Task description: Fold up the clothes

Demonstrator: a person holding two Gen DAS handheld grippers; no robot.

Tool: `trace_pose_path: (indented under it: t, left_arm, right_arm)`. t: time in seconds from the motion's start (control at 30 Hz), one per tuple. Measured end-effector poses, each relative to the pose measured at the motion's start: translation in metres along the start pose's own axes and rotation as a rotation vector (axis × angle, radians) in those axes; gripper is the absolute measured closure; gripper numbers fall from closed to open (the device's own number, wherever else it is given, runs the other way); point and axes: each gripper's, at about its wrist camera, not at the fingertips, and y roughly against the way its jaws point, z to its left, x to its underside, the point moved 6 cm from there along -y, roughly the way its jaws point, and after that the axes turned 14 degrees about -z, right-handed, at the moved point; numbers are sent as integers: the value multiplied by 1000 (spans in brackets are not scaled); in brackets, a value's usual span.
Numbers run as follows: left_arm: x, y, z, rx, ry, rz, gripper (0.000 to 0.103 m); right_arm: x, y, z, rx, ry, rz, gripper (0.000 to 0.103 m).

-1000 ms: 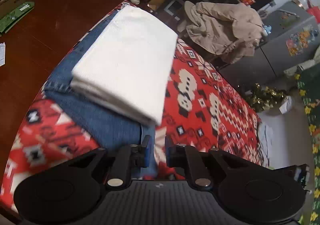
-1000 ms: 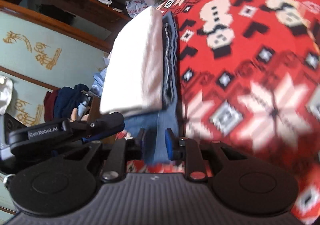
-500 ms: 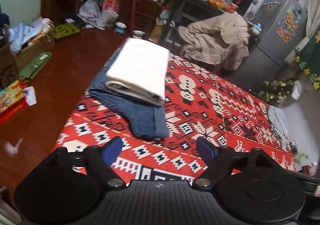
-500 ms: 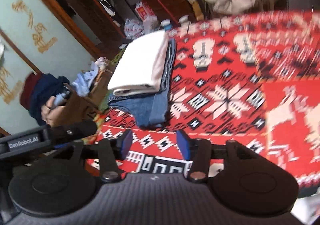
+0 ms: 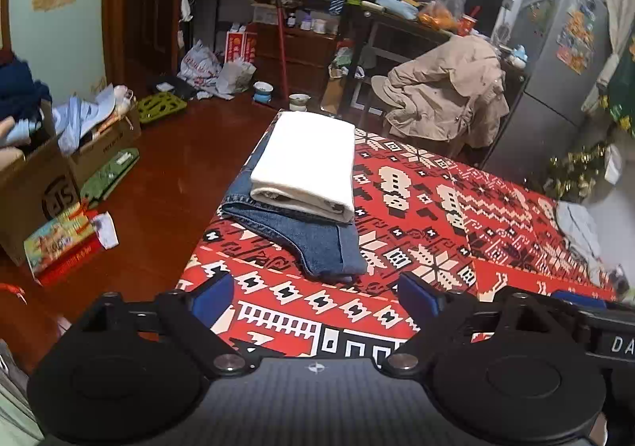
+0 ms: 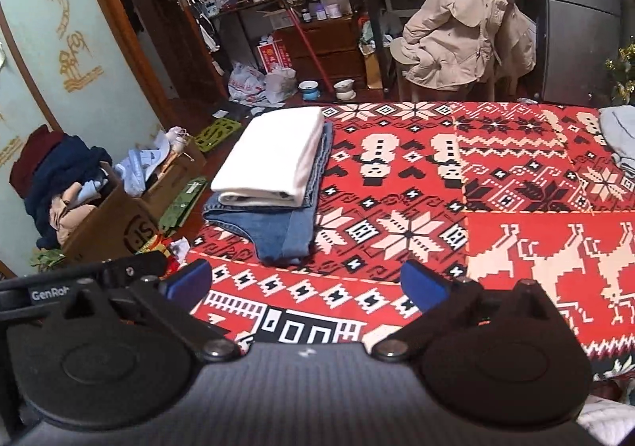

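Note:
A folded white garment (image 5: 307, 162) (image 6: 274, 158) lies on top of folded blue jeans (image 5: 313, 239) (image 6: 278, 231) at the far left corner of the red patterned blanket (image 5: 456, 215) (image 6: 476, 184). My left gripper (image 5: 315, 293) stands open and empty, well back from the stack and above the blanket's near edge. My right gripper (image 6: 305, 283) is open and empty too, pulled back by a similar distance. Part of the left gripper (image 6: 79, 283) shows at the lower left of the right wrist view.
A pale blue garment (image 6: 619, 136) (image 5: 579, 223) lies at the blanket's far right. Cardboard boxes (image 5: 43, 184) (image 6: 115, 219) stuffed with clothes stand on the wooden floor at the left. A beige jacket (image 5: 444, 104) hangs on a chair behind the bed. Cluttered shelves and a grey fridge (image 5: 555, 60) line the back.
Both grippers let go of the jeans' near edge, opened wide and drew back and up from the stack. The stack stays where it was set down.

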Motion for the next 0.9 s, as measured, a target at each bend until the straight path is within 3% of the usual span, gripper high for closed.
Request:
trace_pose_path:
  t: [0.13, 0.27, 0.9]
  left_arm:
    - [-3, 6, -3, -9, -15, -16, 8]
    - [-8, 8, -5, -62, -66, -41, 16]
    - [-8, -5, 1, -88, -34, 0, 21]
  right_arm:
    - [-2, 3, 3, 26, 32, -4, 1]
    - [-5, 3, 9, 39, 72, -9, 1]
    - [-5, -14, 18, 50, 109, 14, 1]
